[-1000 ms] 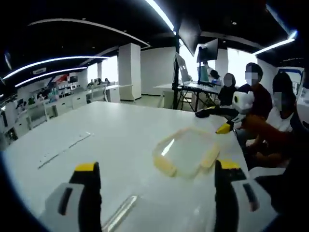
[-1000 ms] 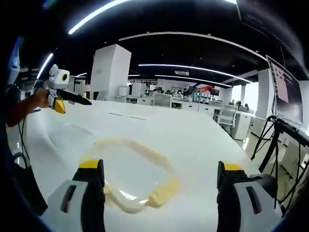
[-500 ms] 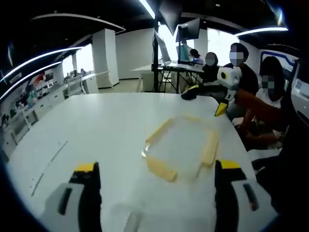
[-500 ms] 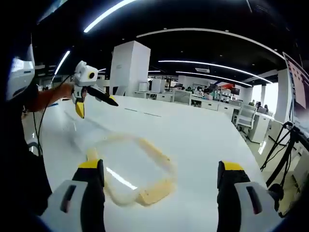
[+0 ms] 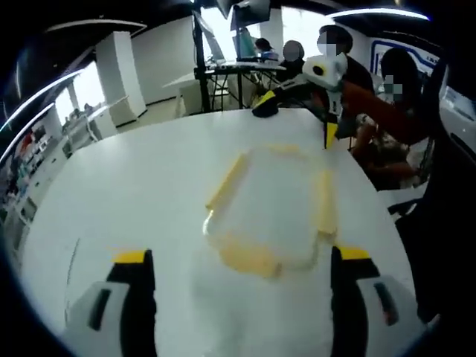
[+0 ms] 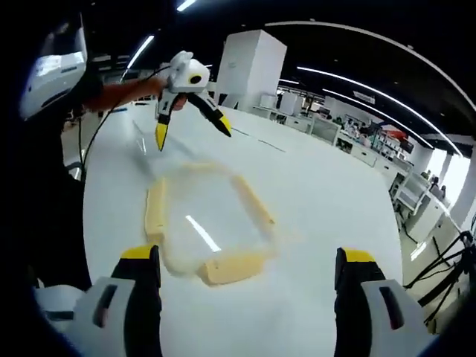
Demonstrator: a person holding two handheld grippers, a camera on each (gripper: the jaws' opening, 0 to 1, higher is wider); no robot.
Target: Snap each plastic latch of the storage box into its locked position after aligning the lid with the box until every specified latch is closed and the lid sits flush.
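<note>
On the white desk (image 5: 111, 186), both tools hang above the work with nothing between their jaws. The left hand-held gripper (image 5: 242, 286) is spread wide, its yellow-tipped black jaws standing either side of the storage box (image 5: 271, 212), which lies just ahead on the desk. The right hand-held gripper (image 6: 245, 286) is equally agape and empty, looking at the same box from the opposite side; it also shows in the left gripper view beyond the box's far end, jaws parted.

The step in hand appears to be the approach to a first latch. To do it well, I would steady the lid with one tool while the other presses a flap down squarely, near its middle, so that the lid does not skate.

The box is low, rectangular with rounded corners, its lid clear and glossy enough to catch a streak of light. Four pale yellow latches (image 6: 232, 266) run along its sides, flat plastic strips; whether any is already snapped down cannot be told. The desk is smooth and matt.
</note>
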